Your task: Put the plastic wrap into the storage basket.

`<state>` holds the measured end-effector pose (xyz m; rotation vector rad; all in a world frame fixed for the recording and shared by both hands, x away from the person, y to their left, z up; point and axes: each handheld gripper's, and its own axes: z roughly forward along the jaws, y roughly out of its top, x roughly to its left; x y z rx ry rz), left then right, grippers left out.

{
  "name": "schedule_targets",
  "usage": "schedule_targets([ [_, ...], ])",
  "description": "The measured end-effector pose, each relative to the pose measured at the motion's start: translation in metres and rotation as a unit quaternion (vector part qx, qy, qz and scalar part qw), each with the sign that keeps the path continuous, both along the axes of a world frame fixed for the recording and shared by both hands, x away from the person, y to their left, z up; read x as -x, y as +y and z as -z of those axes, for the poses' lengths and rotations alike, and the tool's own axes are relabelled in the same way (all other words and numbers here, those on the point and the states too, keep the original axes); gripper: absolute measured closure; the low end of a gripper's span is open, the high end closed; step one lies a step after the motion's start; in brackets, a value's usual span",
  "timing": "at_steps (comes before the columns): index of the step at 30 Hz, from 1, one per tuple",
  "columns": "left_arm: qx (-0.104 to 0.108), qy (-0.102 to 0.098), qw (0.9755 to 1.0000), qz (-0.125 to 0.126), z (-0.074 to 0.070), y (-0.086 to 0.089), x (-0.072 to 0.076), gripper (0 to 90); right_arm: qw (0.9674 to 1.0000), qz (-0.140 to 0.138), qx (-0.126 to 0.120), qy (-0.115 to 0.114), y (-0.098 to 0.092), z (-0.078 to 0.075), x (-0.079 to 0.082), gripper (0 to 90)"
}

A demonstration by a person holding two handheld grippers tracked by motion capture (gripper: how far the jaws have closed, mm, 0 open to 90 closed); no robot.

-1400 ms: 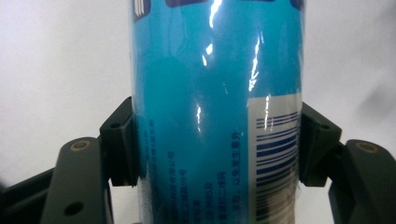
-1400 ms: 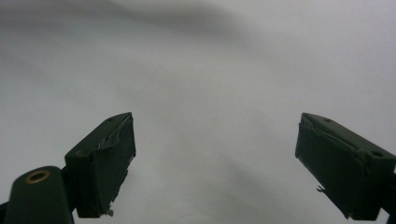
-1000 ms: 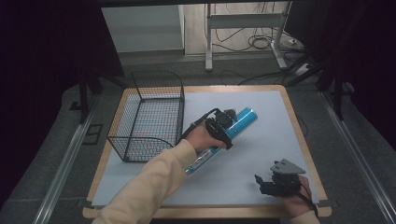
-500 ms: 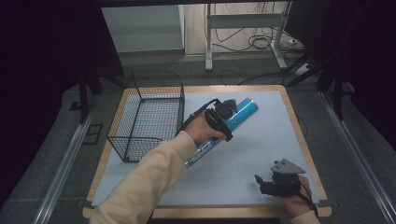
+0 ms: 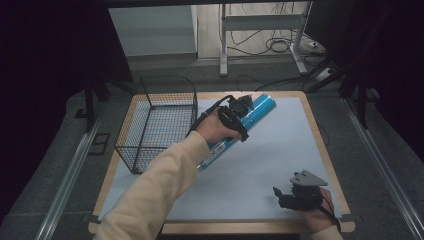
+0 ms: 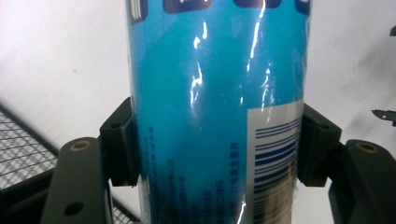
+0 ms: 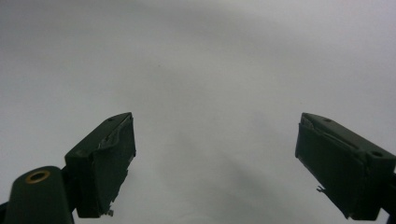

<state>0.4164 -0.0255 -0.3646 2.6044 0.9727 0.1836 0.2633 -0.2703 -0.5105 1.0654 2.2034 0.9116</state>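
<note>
Nearest me, my right claw (image 5: 286, 194) is sitting low over the front right corner of the bench (image 5: 280, 160), my hand (image 5: 315, 217) wrapped behind it. In the right gripper view my right claw (image 7: 215, 163) is standing with its jaws wide apart, gripping nothing, with pale mat beneath. The bench's grey-white mat is lying inside a wooden rim, and a broad bare stretch of it is lying between my two hands.

Farther out, my left arm in its cream sleeve (image 5: 150, 195) is reaching diagonally toward the middle. My left claw (image 5: 239, 111) is clamping a blue tube (image 5: 240, 127), which is slanting from near my sleeve toward the far right, above the mat. In the left gripper view the jaws are pressing both sides of the blue tube (image 6: 215, 116).

Just left of that stands a black wire basket (image 5: 157, 122) at the bench's left edge. Beyond the far edge, the floor is carrying cables (image 5: 272, 45) and metal table legs (image 5: 223, 40).
</note>
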Motion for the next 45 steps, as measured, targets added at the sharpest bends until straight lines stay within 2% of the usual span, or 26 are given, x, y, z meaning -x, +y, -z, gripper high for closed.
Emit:
schedule_targets([
  [8, 0.001, -0.008, 1.0, -0.003, -0.01, 0.003, -0.003, 31.5, 1.0, -0.001, 0.001, 0.002, 0.0, 0.0, 0.0, 12.3],
  [14, -0.012, -0.009, 0.9999, 0.0, -0.013, 0.003, -0.006, 31.5, 1.0, -0.001, -0.001, 0.002, 0.0, -0.001, 0.0, 12.3],
  [17, -0.01, -0.008, 0.9999, -0.003, -0.014, 0.003, -0.007, 31.5, 1.0, -0.002, 0.0, 0.001, 0.0, -0.001, 0.0, 12.3],
  [21, -0.019, -0.011, 0.9998, -0.004, -0.016, 0.004, -0.011, 31.5, 1.0, -0.002, 0.0, 0.001, 0.0, -0.001, 0.0, 12.3],
  [27, -0.021, -0.014, 0.9997, -0.005, -0.023, 0.007, -0.016, 31.5, 1.0, -0.001, -0.001, 0.001, 0.0, -0.001, 0.0, 12.3],
  [30, -0.033, -0.016, 0.9993, -0.003, -0.028, 0.006, -0.02, 31.5, 1.0, -0.001, 0.001, 0.002, 0.0, 0.0, 0.0, 12.3],
  [36, -0.029, -0.021, 0.9994, 0.001, -0.033, 0.005, -0.027, 31.5, 1.0, 0.001, 0.002, 0.001, 0.0, 0.0, 0.0, 12.3],
  [40, -0.033, -0.021, 0.9993, 0.0, -0.034, 0.009, -0.032, 31.5, 1.0, 0.002, 0.002, 0.005, -0.001, 0.001, -0.001, 12.3],
  [45, -0.035, -0.024, 0.999, -0.014, -0.037, 0.02, -0.041, 31.5, 1.0, 0.004, 0.002, 0.002, -0.001, 0.001, -0.001, 12.3],
])
